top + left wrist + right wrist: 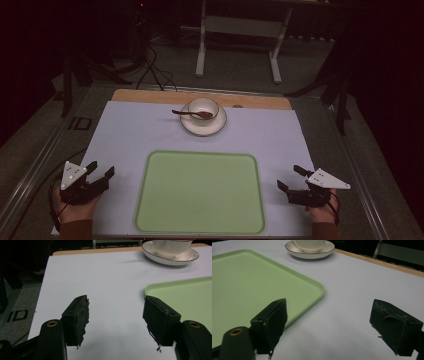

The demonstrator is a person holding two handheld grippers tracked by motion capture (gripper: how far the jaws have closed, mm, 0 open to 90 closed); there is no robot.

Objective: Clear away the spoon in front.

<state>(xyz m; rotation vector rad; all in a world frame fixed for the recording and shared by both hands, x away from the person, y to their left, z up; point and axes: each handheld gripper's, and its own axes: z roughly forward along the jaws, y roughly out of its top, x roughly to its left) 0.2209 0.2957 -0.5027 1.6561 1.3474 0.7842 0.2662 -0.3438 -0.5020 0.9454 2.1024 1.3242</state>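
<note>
High view: the left gripper (100,172) and right gripper (291,178) rest on the white-covered bench (130,135), jaws spread and empty, flanking a flat, rounded-corner green tray (200,192). Ahead of both stands a glossy cream bowl (203,107) on a saucer (192,127), a wooden spoon (192,114) across it.

Left gripper view: frayed black pads (82,315); the tray (185,292) sits just right of them.

Right gripper view: the tray's (249,282) smooth rim curves left of the gripper.

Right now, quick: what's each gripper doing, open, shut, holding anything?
Left gripper: open, holding nothing, beside the green tray.
Right gripper: open, holding nothing, on the tray's other side.
</note>
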